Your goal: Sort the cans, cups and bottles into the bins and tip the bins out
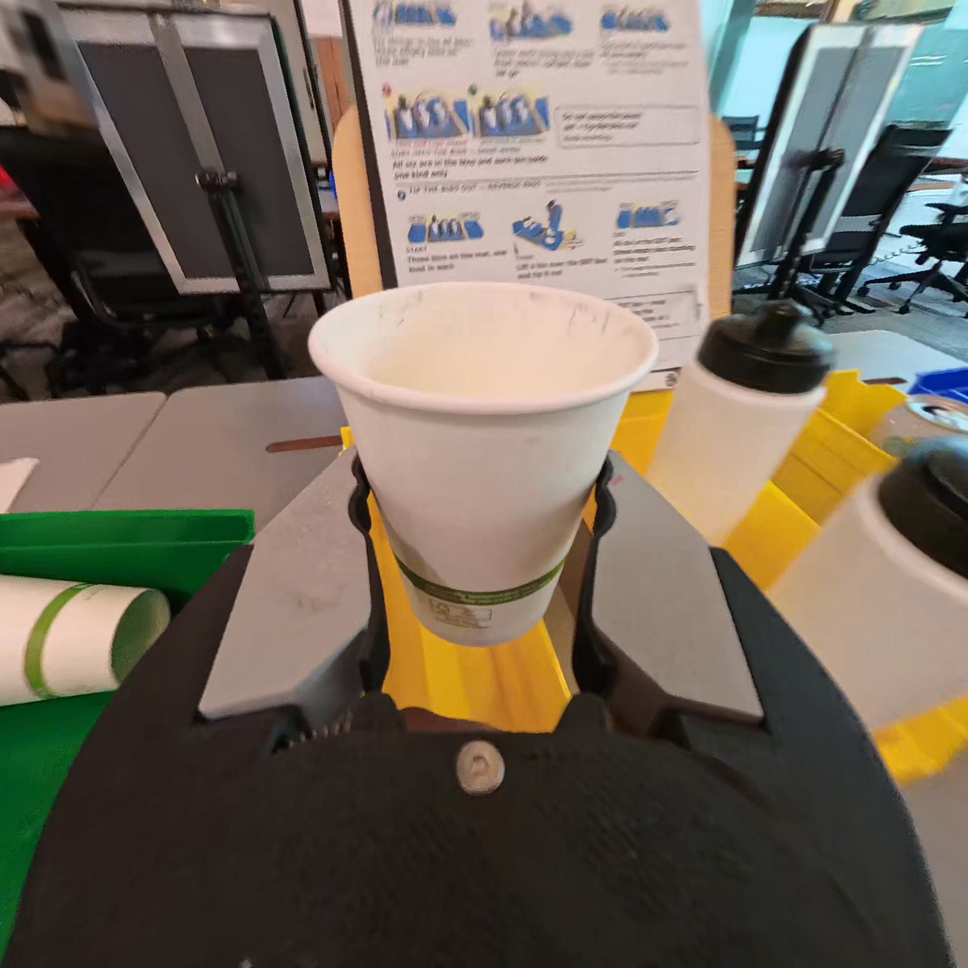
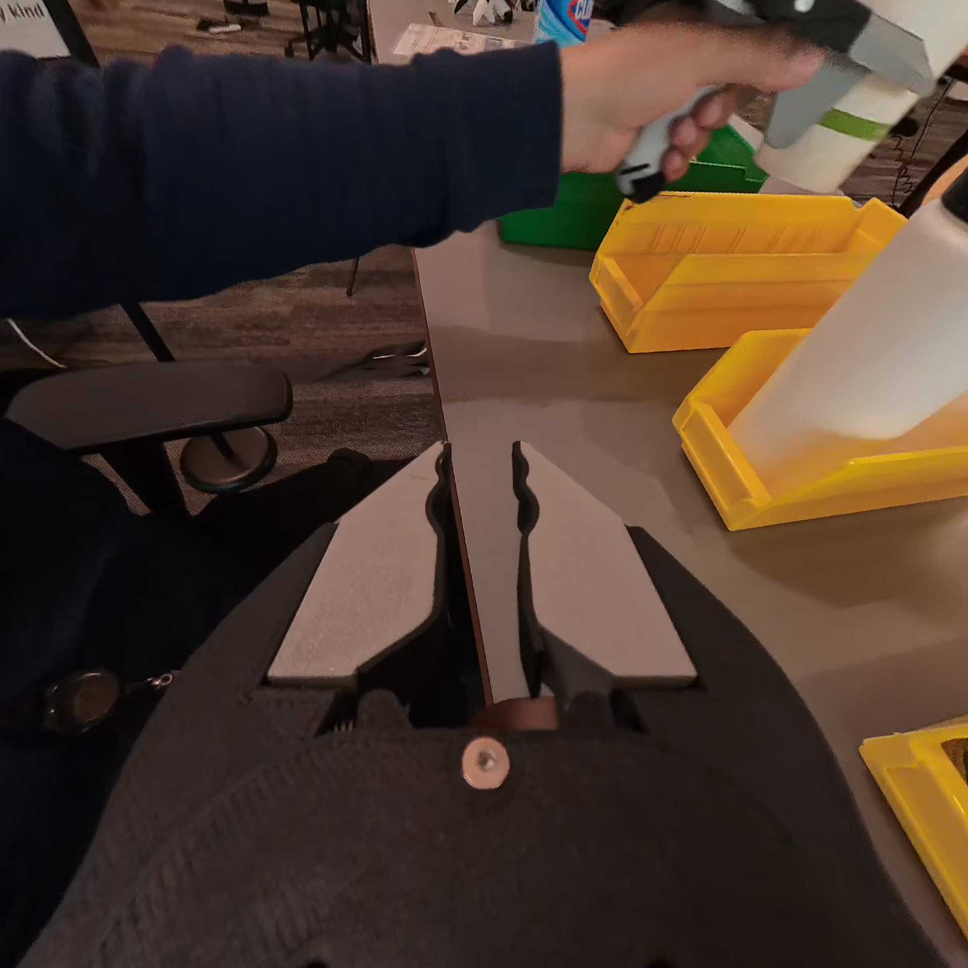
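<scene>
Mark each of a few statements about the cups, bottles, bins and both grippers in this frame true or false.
1. The left gripper holds a white paper cup upright. True.
2. The right gripper grips a bottle. False: it is open and holds nothing.
3. A second cup lies on its side in the green bin. True.
4. The white bottle has a red cap. False: the cap is black.

A poster on a stand rises past the bench's far edge. Grey framed panels and black chairs stand farther back. Off the bench's near edge, a chair armrest hangs above grey carpet.
</scene>
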`<control>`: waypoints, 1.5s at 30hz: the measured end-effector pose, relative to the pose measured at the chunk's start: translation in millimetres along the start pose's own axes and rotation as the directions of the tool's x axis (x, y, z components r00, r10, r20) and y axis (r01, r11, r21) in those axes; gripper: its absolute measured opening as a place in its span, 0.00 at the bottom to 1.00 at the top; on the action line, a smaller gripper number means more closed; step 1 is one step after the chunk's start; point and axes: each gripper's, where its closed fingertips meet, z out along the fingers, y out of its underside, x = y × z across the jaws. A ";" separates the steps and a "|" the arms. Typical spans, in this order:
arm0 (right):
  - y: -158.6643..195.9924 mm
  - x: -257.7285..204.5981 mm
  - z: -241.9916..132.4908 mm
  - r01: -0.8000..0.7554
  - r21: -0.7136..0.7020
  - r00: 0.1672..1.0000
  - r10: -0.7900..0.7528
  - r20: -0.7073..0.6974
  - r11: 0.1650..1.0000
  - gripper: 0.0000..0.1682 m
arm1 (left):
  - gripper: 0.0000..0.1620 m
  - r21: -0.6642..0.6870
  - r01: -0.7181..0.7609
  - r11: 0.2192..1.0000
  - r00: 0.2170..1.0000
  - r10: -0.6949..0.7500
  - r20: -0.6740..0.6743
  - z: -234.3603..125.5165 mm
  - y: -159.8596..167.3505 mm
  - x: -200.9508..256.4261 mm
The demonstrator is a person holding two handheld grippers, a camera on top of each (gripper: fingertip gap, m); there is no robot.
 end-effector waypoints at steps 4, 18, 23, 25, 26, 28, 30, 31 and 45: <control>2.8 2.2 -1.2 0.007 -0.003 1.000 -0.007 0.007 1.000 0.13 | 0.53 -0.077 0.036 0.996 0.994 -0.027 0.103 54.3 13.0 -21.6; 5.1 44.1 -18.2 -0.102 0.065 0.995 0.103 -0.012 0.993 0.13 | 0.54 -0.268 0.054 0.962 0.959 0.025 0.282 132.3 74.5 -64.3; 4.8 45.6 -19.1 -0.097 0.065 0.995 0.098 -0.018 0.993 0.13 | 0.54 -0.263 0.055 0.963 0.965 0.017 0.261 131.8 80.8 -64.2; 3.6 44.2 -19.6 -0.094 0.066 0.995 0.096 -0.018 0.993 0.13 | 0.54 -0.255 0.053 0.965 0.968 0.013 0.249 129.5 78.2 -62.8; 3.1 43.6 -19.7 -0.091 0.067 0.995 0.093 -0.020 0.994 0.13 | 0.56 -0.256 0.055 0.965 0.971 0.009 0.240 128.2 77.8 -61.3; 1.8 41.8 -20.2 -0.086 0.069 0.996 0.088 -0.022 0.994 0.13 | 0.56 -0.240 0.047 0.970 0.971 0.012 0.238 124.0 74.2 -60.6; 0.6 39.5 -20.7 -0.082 0.070 0.996 0.084 -0.021 0.994 0.13 | 0.55 -0.234 0.031 0.972 0.971 0.026 0.237 119.4 72.3 -59.7; 0.1 38.6 -21.0 -0.079 0.070 0.996 0.081 -0.023 0.994 0.13 | 0.55 -0.234 0.026 0.972 0.971 0.031 0.236 116.9 71.6 -59.3; -10.5 31.5 -35.5 -0.045 0.093 0.998 0.049 -0.043 0.995 0.13 | 0.55 -0.147 0.017 0.989 0.986 0.008 0.169 48.7 4.0 -66.4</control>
